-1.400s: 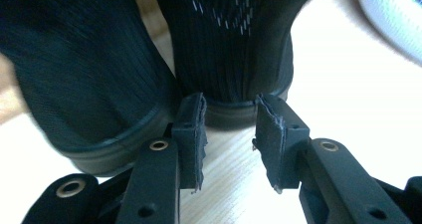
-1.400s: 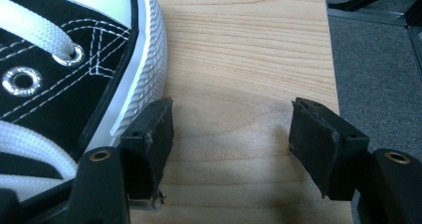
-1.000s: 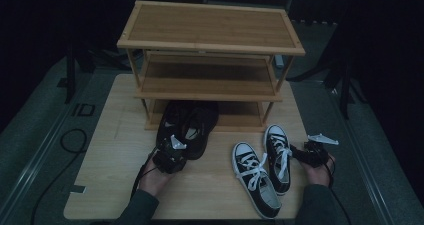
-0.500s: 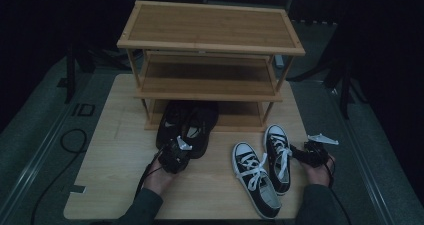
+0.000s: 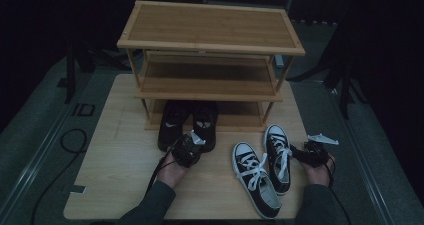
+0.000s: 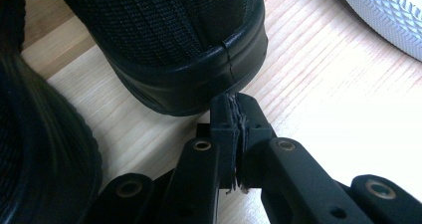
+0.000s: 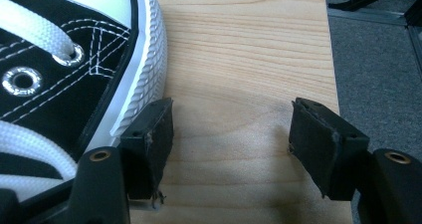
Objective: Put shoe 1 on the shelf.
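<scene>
Two black shoes [image 5: 172, 122] [image 5: 206, 120] stand side by side, toes under the rack's lowest shelf. My left gripper [image 5: 199, 141] sits right behind the right one. In the left gripper view its jaws [image 6: 234, 104] have just been closing and now meet with nothing between them, tips against that shoe's heel [image 6: 174, 40]. A pair of black-and-white sneakers [image 5: 255, 177] [image 5: 277, 152] lies to the right. My right gripper [image 5: 300, 153] rests beside the right sneaker. It stands open [image 7: 231, 119], its left finger [image 7: 149, 129] next to the sneaker's white sole [image 7: 144, 59].
A three-tier wooden shoe rack [image 5: 210, 35] stands at the back of the light wooden table [image 5: 115, 160]. The other black shoe [image 6: 40, 149] looms at the left of the left gripper view. Dark floor and a cable [image 5: 70, 140] lie left of the table.
My left hand has moved to the right and slightly away from me, up to the heel of the right black shoe. The right hand and the sneakers have stayed put.
</scene>
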Tool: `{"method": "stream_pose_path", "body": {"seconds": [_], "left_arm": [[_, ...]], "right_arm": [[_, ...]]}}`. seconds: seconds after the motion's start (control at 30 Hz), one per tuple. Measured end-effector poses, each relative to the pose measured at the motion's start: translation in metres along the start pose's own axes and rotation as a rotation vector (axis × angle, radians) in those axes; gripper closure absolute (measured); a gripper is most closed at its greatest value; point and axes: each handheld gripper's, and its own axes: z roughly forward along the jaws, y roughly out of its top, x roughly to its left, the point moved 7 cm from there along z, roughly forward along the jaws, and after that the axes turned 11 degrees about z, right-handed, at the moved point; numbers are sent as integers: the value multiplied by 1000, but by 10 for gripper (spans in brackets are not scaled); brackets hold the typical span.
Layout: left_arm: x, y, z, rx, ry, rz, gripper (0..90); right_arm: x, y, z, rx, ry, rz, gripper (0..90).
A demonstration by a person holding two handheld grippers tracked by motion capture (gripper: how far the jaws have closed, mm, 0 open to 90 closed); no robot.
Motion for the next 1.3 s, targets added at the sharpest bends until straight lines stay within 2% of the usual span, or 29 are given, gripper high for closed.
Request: {"method": "stream_pose_path", "body": {"seconds": [0.27,0.33,0.37,0.43,0.5,0.57,0.63,0.7,1.1,1.3], "left_arm": [[-4,1,1,7,20,9,871],[-7,-1,4,23,3,20,873],[-9,-2,7,43,6,31,874],[-9,-3,11,50,16,30,875],[-5,-3,11,49,31,10,877],[-2,-3,10,42,13,-10,893],[3,-2,9,45,46,-16,892],[8,-1,7,44,39,-40,893],[26,13,20,84,101,-58,893],[33,19,28,102,137,-85,892]], "right_arm": [[0,0,0,0,0,0,336],[0,0,0,0,0,0,336],[0,0,0,0,0,0,336],[0,0,0,0,0,0,336],[0,0,0,0,0,0,336],[0,0,0,0,0,0,336],[0,0,0,0,1,0,336],[0,0,0,0,1,0,336],[0,0,0,2,1,1,335],[0,0,0,2,2,1,335]]}}
